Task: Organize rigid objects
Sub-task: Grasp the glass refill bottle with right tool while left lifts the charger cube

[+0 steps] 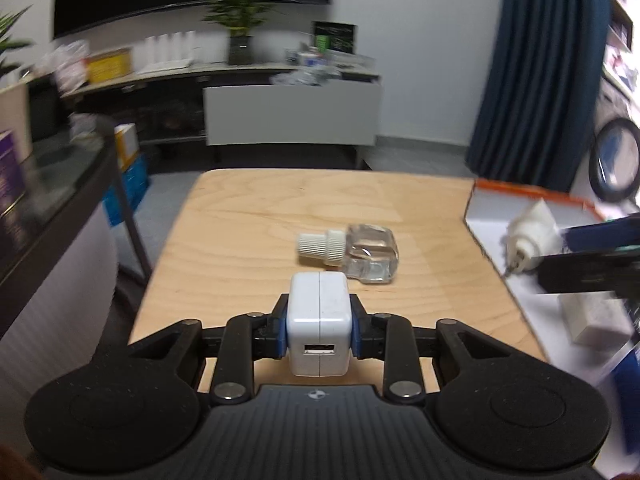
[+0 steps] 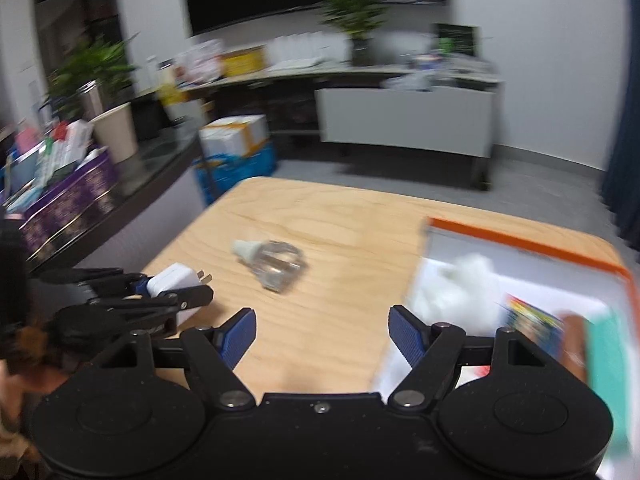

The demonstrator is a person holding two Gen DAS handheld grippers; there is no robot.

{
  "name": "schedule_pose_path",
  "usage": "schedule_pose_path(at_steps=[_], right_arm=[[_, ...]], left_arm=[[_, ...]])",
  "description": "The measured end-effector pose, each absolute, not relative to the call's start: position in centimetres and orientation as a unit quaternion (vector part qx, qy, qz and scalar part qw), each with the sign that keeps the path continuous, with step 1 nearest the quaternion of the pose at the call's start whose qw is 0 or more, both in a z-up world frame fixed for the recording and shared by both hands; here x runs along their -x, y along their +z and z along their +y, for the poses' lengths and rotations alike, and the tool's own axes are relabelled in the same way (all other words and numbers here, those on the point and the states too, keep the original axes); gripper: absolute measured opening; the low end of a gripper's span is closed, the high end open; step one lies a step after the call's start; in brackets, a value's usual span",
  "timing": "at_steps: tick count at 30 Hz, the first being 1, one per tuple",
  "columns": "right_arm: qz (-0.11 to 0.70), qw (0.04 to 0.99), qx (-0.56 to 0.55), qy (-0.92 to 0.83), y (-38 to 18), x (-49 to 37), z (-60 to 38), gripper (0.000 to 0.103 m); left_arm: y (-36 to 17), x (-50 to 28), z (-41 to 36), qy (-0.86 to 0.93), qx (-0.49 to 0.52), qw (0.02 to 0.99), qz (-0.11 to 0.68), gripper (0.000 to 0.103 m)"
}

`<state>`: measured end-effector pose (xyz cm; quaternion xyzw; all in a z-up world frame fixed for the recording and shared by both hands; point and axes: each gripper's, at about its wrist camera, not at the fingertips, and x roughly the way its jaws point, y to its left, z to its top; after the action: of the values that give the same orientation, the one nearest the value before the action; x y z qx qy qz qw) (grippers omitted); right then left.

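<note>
- My left claw (image 1: 319, 330) is clamped on a white USB charger (image 1: 319, 328), its blue pads pressing both sides and the USB port facing the camera.
- In the right wrist view the charger (image 2: 173, 279) shows metal prongs pointing away from me, held just above the wooden desk (image 2: 344, 240).
- My right claw (image 2: 322, 336) stands wide, with nothing between its blue fingers (image 2: 240, 334).
- A clear glass bottle with a white ribbed cap (image 1: 352, 250) lies on its side on the desk, just beyond the charger and apart from it.
- An orange-rimmed white box (image 1: 532, 194) sits on the right side of the desk.
- Inside the box lies a white plug-in piece (image 1: 532, 232) and a pale block (image 1: 596, 320); blur hides finer detail.
</note>
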<state>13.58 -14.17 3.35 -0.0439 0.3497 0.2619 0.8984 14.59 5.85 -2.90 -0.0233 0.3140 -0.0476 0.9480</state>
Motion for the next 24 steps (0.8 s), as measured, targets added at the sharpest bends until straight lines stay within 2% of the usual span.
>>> schedule_pose_path(at_steps=[9,18,19,20,21,24], right_arm=[[0.377,0.843,0.146,0.355,0.1,-20.2,-6.1,0.090],[0.396,0.820,0.168,0.378,-2.6,-24.1,-3.9,0.093],[0.394,0.820,0.165,0.381,-2.7,-24.1,-3.7,0.090],[0.390,0.824,0.156,0.379,-2.8,-24.0,-3.9,0.072],[0.383,0.832,0.151,0.371,-2.7,-23.8,-4.0,0.065],[0.381,0.843,0.139,0.353,-2.5,-23.1,-4.4,0.063]], left_arm=[[-2.2,-12.1,8.3,-0.006,0.078,0.947,0.311,0.029],[-1.9,-12.5,9.2,0.001,0.109,0.949,0.295,0.029],[-1.9,-12.6,9.2,0.000,0.110,0.949,0.294,0.029],[-1.9,-12.6,9.2,-0.001,0.110,0.949,0.294,0.029],[-2.0,-12.6,9.2,-0.002,0.112,0.949,0.293,0.029],[-2.0,-12.6,9.1,-0.002,0.115,0.950,0.292,0.029]])
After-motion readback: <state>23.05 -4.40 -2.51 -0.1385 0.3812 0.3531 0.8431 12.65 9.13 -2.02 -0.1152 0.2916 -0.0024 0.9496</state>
